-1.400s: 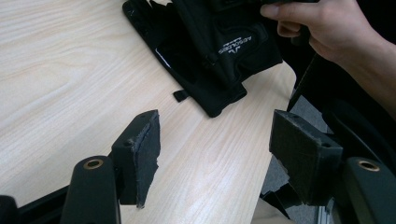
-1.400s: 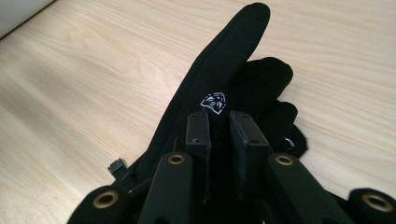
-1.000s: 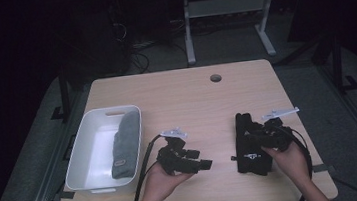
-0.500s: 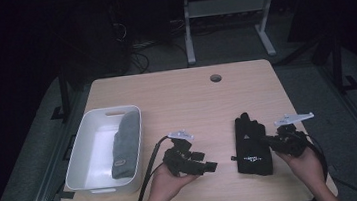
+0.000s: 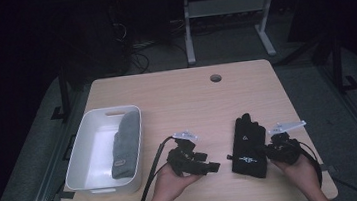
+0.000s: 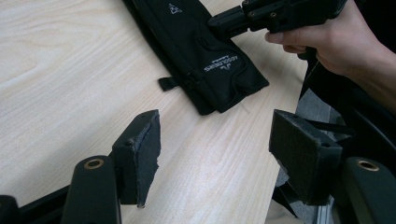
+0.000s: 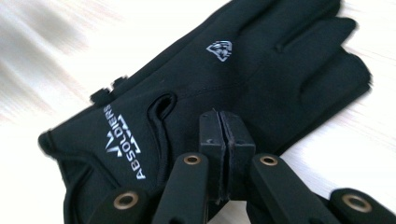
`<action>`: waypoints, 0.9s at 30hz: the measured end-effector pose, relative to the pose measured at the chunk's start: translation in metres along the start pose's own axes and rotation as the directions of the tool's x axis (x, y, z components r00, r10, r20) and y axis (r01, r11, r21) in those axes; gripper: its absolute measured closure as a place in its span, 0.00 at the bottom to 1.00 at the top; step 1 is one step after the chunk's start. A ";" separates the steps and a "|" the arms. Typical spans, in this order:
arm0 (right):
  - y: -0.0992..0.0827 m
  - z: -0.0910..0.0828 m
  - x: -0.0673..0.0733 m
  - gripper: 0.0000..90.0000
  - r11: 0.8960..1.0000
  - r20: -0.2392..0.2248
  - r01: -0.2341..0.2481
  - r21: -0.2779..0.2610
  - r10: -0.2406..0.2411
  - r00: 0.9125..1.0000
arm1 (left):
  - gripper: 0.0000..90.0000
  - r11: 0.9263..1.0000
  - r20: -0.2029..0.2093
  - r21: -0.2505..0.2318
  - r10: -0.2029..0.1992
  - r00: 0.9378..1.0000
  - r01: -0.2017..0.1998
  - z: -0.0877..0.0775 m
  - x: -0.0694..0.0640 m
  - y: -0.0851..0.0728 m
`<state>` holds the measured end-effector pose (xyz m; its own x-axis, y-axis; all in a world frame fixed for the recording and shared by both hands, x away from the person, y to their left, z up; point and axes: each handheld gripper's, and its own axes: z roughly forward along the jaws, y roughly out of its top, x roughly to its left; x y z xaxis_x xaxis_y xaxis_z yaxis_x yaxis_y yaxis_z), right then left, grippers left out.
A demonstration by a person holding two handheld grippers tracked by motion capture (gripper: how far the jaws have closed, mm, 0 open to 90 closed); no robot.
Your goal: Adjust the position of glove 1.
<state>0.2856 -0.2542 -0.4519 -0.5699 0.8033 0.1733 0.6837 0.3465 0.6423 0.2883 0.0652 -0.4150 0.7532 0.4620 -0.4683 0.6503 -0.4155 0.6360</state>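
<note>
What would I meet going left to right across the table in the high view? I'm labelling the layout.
White bin with a grey glove inside → left gripper → black glove → right gripper, its fingers shut at the black glove's edge.

Matt black cloth glove (image 7: 224, 79) on smooth pale wood table (image 5: 176, 95)

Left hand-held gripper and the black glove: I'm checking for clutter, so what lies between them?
Bare wood. In the left gripper view, tabletop alone separates the left hand-held gripper, jaws apart, from the black glove; the high view agrees.
</note>
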 end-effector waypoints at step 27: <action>0.019 0.000 -0.018 0.44 0.993 0.010 -0.107 -0.043 0.107 0.994 | 0.37 0.995 0.002 0.063 -0.073 0.997 0.073 0.050 0.014 0.014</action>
<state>0.3091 -0.2622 -0.4434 -0.4886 0.8407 0.2333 0.7204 0.2379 0.6515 0.3131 0.0268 -0.4430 0.7040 0.4897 -0.5145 0.7082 -0.4293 0.5604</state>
